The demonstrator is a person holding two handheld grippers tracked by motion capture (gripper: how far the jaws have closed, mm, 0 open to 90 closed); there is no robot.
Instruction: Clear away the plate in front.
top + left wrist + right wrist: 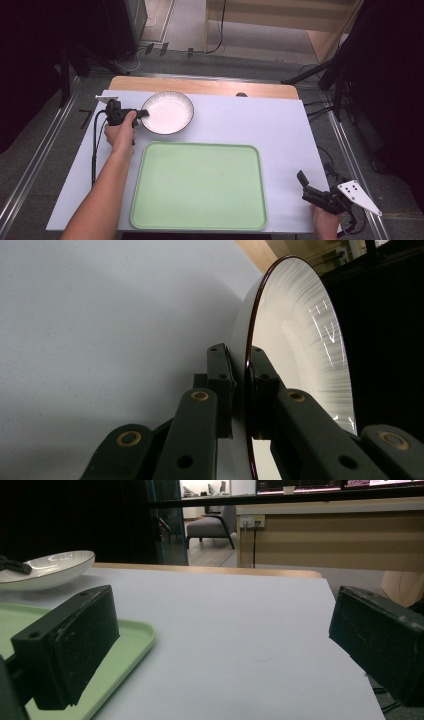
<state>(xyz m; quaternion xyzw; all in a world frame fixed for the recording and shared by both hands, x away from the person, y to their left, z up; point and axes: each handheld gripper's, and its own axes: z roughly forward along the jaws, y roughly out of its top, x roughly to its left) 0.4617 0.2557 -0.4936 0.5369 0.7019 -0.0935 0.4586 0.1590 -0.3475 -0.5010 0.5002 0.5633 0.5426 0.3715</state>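
A white shallow bowl (167, 113) with a dark rim sits at the far left of the white table cover. My left gripper (143, 114) is shut on the bowl's left rim; in the left gripper view its two pads (220, 375) clamp the thin dark edge of the bowl (300, 340) from both sides. A light green tray (200, 185) lies bare at the near middle. At the table's near right corner my right gripper (315, 181) stands open, holding nothing. The right gripper view shows the tray's corner (127, 645) and the bowl (47, 570) far off at left.
The white cover (260, 125) lies over a wooden tabletop whose far edge (210, 86) shows behind it. Dark stands and cables flank the table on both sides. A desk and a chair stand across the room in the right gripper view.
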